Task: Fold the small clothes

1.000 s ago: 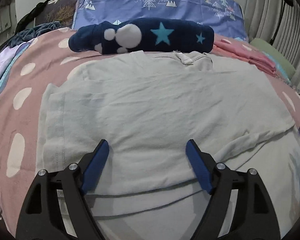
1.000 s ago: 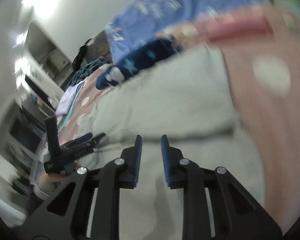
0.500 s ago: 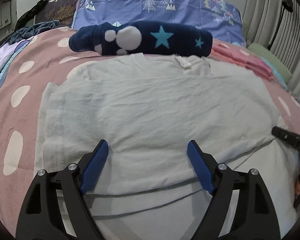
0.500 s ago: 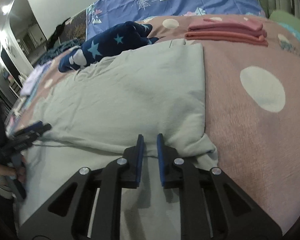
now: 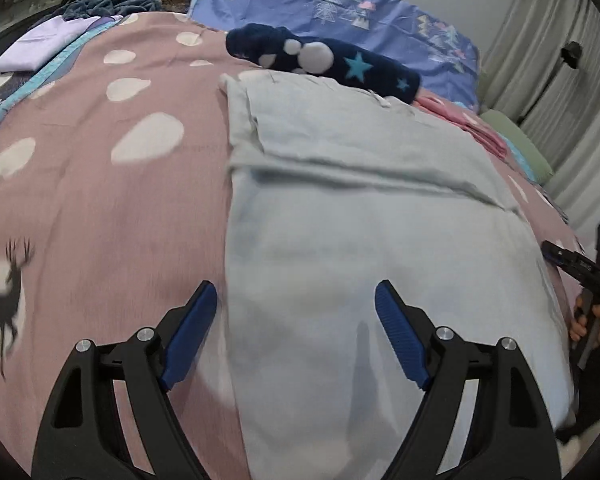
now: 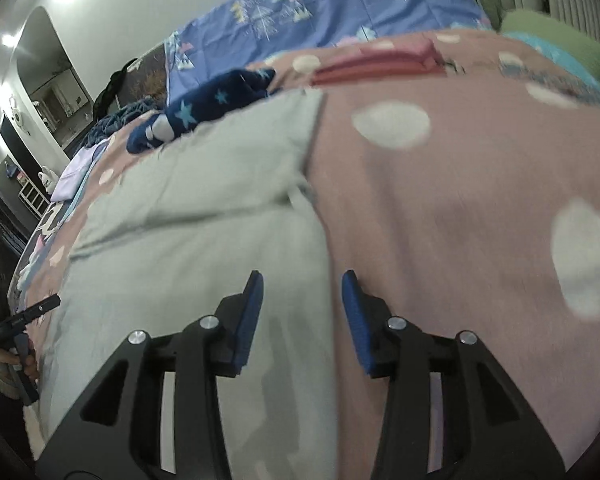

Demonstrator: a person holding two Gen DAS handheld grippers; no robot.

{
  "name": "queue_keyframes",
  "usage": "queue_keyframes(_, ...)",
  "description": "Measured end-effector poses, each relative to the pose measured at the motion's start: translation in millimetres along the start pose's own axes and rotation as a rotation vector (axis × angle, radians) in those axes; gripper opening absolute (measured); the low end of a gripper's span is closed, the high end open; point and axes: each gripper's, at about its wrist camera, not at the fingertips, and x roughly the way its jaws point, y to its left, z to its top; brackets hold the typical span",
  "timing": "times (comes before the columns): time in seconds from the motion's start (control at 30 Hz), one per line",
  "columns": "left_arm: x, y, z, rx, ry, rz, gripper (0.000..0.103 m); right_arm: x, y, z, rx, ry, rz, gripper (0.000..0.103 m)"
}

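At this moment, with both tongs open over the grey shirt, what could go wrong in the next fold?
1. The left tongs straddle the grey shirt's left edge; closing may also pinch the pink spotted bedspread.
2. The right tongs, jaws opening, sit over the shirt's right edge; the folded-in sleeve might slip open.
3. The navy star garment lies against the collar and could be dragged.

A pale grey-green T-shirt (image 5: 372,216) is lying flat on the pink spotted bedspread (image 5: 100,184), its sides folded inward into a long rectangle. A crease is running across its upper half, and its neckline is touching the navy starred garment (image 5: 340,66).
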Motion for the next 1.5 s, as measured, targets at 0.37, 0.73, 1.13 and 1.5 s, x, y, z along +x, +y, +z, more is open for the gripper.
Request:
queue_keyframes(0.37,-27.3,-14.4,-45.3,0.060,0.074,-0.168,0.054,-33.7,-13.9,-55.8,0.064,0.071,0.136,0.037)
queue_keyframes(0.73,-76.0,-14.0,-117.7,0.017,0.120,-0.398,0.049,-99.9,-34.8,-129.8,0.118,0.152,0.326,0.037)
queue_keyframes(1.13,-82.1,-10.1,-128.1,-0.048,0.065,-0.299,0.003,-108.0,-30.1,-141.2,0.140,0.159,0.390,0.003)
queue_keyframes(1.5,-167.0,-45.6,-34.2,-0.046,-0.342,-0.383,0.001,-166.4,-22.7,-49.3,0.239,-0.200,0.713,0.002)
